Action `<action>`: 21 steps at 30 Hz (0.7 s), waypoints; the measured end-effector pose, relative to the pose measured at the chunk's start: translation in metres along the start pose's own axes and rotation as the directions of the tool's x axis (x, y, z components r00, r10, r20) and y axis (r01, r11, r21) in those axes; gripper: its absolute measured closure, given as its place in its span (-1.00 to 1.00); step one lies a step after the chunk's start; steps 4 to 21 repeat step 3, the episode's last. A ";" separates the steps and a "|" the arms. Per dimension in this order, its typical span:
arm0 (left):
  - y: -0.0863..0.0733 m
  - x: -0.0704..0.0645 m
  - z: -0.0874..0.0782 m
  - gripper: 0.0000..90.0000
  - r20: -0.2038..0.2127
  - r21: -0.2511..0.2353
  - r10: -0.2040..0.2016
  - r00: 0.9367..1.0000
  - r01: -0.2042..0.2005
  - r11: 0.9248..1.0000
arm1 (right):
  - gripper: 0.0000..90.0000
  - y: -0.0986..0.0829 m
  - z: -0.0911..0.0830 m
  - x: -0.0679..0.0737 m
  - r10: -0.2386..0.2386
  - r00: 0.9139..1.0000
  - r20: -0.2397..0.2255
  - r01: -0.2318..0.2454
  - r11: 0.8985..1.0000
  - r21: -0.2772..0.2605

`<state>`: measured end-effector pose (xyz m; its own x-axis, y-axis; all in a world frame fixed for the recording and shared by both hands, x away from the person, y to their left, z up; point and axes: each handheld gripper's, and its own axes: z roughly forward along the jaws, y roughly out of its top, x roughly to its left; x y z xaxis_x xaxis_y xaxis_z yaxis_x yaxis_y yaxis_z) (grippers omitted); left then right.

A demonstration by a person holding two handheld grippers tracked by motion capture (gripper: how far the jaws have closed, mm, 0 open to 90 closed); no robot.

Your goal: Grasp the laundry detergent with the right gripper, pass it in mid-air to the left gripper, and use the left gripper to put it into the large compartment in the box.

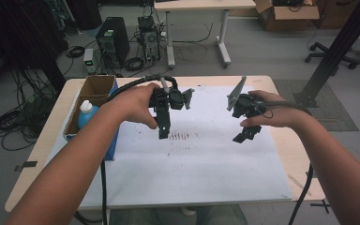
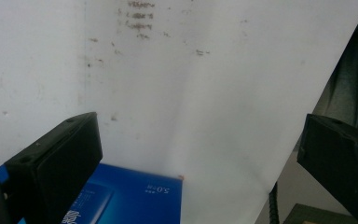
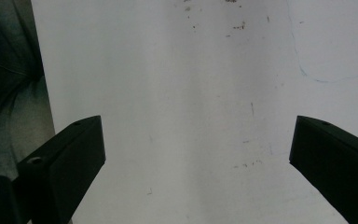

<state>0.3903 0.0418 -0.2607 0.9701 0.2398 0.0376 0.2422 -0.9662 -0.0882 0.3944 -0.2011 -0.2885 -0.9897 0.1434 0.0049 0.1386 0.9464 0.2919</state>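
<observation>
From above, the person holds the left gripper (image 1: 163, 133) and the right gripper (image 1: 243, 136) over the white sheet (image 1: 192, 168) that covers the worktop (image 1: 281, 89), both pointing down and well apart from each other, with nothing between their fingers. A cardboard box (image 1: 93, 91) stands at the worktop's left edge with a blue-capped bottle (image 1: 86, 113) in it. In the left gripper view, the two black fingers (image 2: 56, 163) stand wide apart above the stained sheet, a blue box (image 2: 135, 198) lying just below them at the sheet's edge. In the right gripper view, the fingers (image 3: 65, 163) are likewise spread wide over bare white sheet, holding nothing.
</observation>
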 end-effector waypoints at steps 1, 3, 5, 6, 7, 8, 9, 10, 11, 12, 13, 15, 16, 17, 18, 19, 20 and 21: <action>0.000 -0.001 0.000 -0.99 0.000 0.001 -0.002 1.000 0.002 1.000 | -0.92 0.000 0.000 0.000 -0.001 1.000 -0.002 0.001 1.000 -0.001; 0.000 -0.001 0.000 -1.00 -0.003 0.001 -0.001 1.000 0.001 1.000 | -0.92 0.001 0.000 0.001 -0.002 1.000 0.002 0.002 1.000 -0.003; 0.000 -0.001 0.000 -1.00 -0.003 0.001 -0.001 1.000 0.001 1.000 | -0.92 0.001 0.000 0.001 -0.002 1.000 0.002 0.002 1.000 -0.003; 0.000 -0.001 0.000 -1.00 -0.003 0.001 -0.001 1.000 0.001 1.000 | -0.92 0.001 0.000 0.001 -0.002 1.000 0.002 0.002 1.000 -0.003; 0.000 -0.001 0.000 -1.00 -0.003 0.001 -0.001 1.000 0.001 1.000 | -0.92 0.001 0.000 0.001 -0.002 1.000 0.002 0.002 1.000 -0.003; 0.000 -0.001 0.000 -1.00 -0.003 0.001 -0.001 1.000 0.001 1.000 | -0.92 0.001 0.000 0.001 -0.002 1.000 0.002 0.002 1.000 -0.003; 0.000 -0.001 0.000 -1.00 -0.003 0.001 -0.001 1.000 0.001 1.000 | -0.92 0.001 0.000 0.001 -0.002 1.000 0.002 0.002 1.000 -0.003; 0.000 -0.001 0.000 -1.00 -0.003 0.001 -0.001 1.000 0.001 1.000 | -0.92 0.001 0.000 0.001 -0.002 1.000 0.002 0.002 1.000 -0.003; 0.000 -0.001 0.000 -1.00 -0.003 0.001 -0.001 1.000 0.001 1.000 | -0.92 0.001 0.000 0.001 -0.002 1.000 0.002 0.002 1.000 -0.003; 0.000 -0.001 0.000 -1.00 -0.003 0.001 -0.001 1.000 0.001 1.000 | -0.92 0.001 0.000 0.001 -0.002 1.000 0.002 0.002 1.000 -0.003; 0.000 -0.001 0.000 -1.00 -0.003 0.001 -0.001 1.000 0.001 1.000 | -0.92 0.001 0.000 0.001 -0.002 1.000 0.002 0.002 1.000 -0.003; 0.000 -0.001 0.000 -1.00 -0.003 0.001 -0.001 1.000 0.001 1.000 | -0.92 0.001 0.000 0.001 -0.002 1.000 0.002 0.002 1.000 -0.003; 0.000 -0.001 0.000 -1.00 -0.003 0.001 -0.001 1.000 0.001 1.000 | -0.92 0.001 0.000 0.001 -0.002 1.000 0.002 0.002 1.000 -0.003; 0.000 -0.001 0.000 -1.00 -0.003 0.001 -0.001 1.000 0.001 1.000 | -0.92 0.001 0.000 0.001 -0.002 1.000 0.002 0.002 1.000 -0.003; 0.000 -0.001 0.000 -1.00 -0.003 0.001 -0.001 1.000 0.001 1.000 | -0.92 0.001 0.000 0.001 -0.002 1.000 0.002 0.002 1.000 -0.003; 0.000 -0.001 0.000 -1.00 -0.003 0.001 -0.001 1.000 0.001 1.000 | -0.92 0.001 0.000 0.001 -0.002 1.000 0.002 0.002 1.000 -0.003; 0.000 -0.001 0.000 -1.00 -0.003 0.001 -0.001 1.000 0.001 1.000 | -0.92 0.001 0.000 0.001 -0.002 1.000 0.002 0.002 1.000 -0.003; 0.000 -0.001 0.000 -1.00 -0.003 0.001 -0.001 1.000 0.001 1.000 | -0.92 0.001 0.000 0.001 -0.002 1.000 0.002 0.002 1.000 -0.003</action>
